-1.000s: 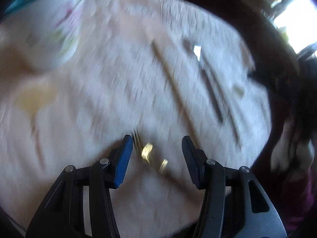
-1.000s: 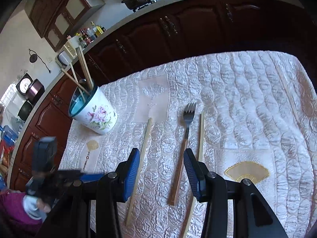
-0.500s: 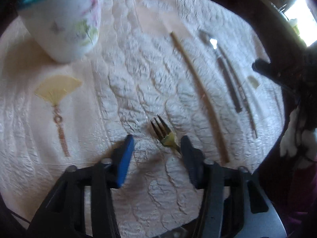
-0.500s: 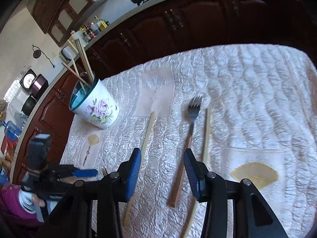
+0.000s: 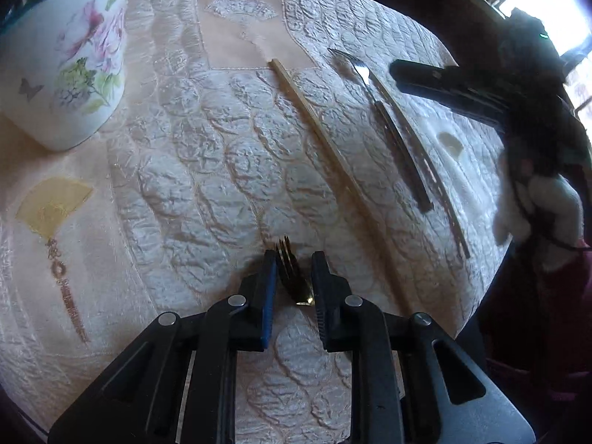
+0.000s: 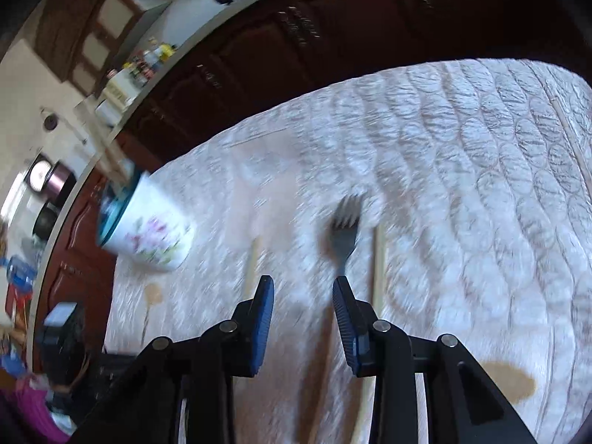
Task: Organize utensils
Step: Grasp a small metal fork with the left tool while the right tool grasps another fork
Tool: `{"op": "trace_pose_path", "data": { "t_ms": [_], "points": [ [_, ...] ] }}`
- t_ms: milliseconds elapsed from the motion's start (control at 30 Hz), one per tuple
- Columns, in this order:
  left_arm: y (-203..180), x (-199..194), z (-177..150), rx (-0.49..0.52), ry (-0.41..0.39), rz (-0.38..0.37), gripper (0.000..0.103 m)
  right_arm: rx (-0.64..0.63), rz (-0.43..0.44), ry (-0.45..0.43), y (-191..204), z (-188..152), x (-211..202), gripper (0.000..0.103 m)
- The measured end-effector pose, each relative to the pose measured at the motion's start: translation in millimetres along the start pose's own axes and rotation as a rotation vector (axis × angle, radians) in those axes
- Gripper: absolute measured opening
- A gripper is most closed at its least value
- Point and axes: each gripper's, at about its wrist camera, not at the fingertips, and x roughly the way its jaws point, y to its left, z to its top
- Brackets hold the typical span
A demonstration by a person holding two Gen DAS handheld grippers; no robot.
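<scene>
Closing in over the last second, the left gripper has narrowed its jaws around a gold fork that earlier lay loose ahead of wide-spread fingers; the tines now poke out at 12 o'clock, though whether the pads actually press the metal cannot be told. Beyond it, at 1 o'clock, a wooden chopstick runs diagonally across the quilted cream tablecloth, with a silver fork with a dark handle and a second chopstick farther right. A flowered white cup stands at 10 o'clock. The right gripper, its jaws also just narrowing, hangs unclenched above the cloth, grasping nothing, the silver fork's head at 12 o'clock.
</scene>
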Motion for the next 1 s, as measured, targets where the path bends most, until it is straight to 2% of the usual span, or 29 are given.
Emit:
{"op": "trace_pose_path", "data": {
  "t_ms": [100, 167, 267, 300, 333, 367, 433, 567, 800, 867, 1000],
  "points": [
    [-2.2, 1.3, 1.7, 0.024, 0.007, -0.006, 0.017, 0.019, -0.020, 0.023, -11.4, 17.8, 16.4, 0.033],
    [-2.4, 2.5, 4.3, 0.032, 0.014, -0.019, 0.011, 0.013, -0.042, 0.030, -16.6, 29.6, 26.1, 0.033],
    [-0.1, 5.2, 7.5, 0.028, 0.018, -0.035, 0.006, 0.011, -0.030, 0.079, -22.1, 42.2, 43.7, 0.033],
    [-0.1, 5.8, 7.7, 0.030, 0.017, -0.037, 0.005, 0.004, -0.024, 0.092, -21.7, 44.5, 49.6, 0.030],
    [0.2, 6.2, 8.0, 0.032, 0.015, -0.038, 0.004, -0.008, -0.019, 0.102, -20.4, 45.3, 54.7, 0.015],
    [0.2, 6.5, 7.4, 0.029, 0.013, -0.041, 0.003, -0.017, -0.008, 0.113, -18.6, 45.6, 59.7, 0.009],
    [3.9, 4.3, 8.1, 0.009, 0.009, -0.055, 0.002, -0.035, -0.002, 0.107, -13.7, 43.2, 59.8, 0.006],
    [13.1, -18.9, 8.4, 0.000, -0.049, -0.072, 0.001, -0.088, 0.021, 0.020, 5.9, 34.4, 28.9, 0.005],
    [23.9, -62.6, 4.7, -0.001, -0.154, -0.043, 0.001, -0.137, 0.083, -0.102, 39.6, 24.2, -36.1, 0.002],
    [26.0, -65.8, 2.1, -0.003, -0.159, -0.036, 0.001, -0.161, 0.077, -0.116, 48.8, 20.6, -45.3, 0.002],
    [21.6, -56.3, -2.7, -0.005, -0.110, -0.046, 0.002, -0.161, 0.084, -0.125, 55.4, 13.6, -57.8, 0.002]
  ]
}}
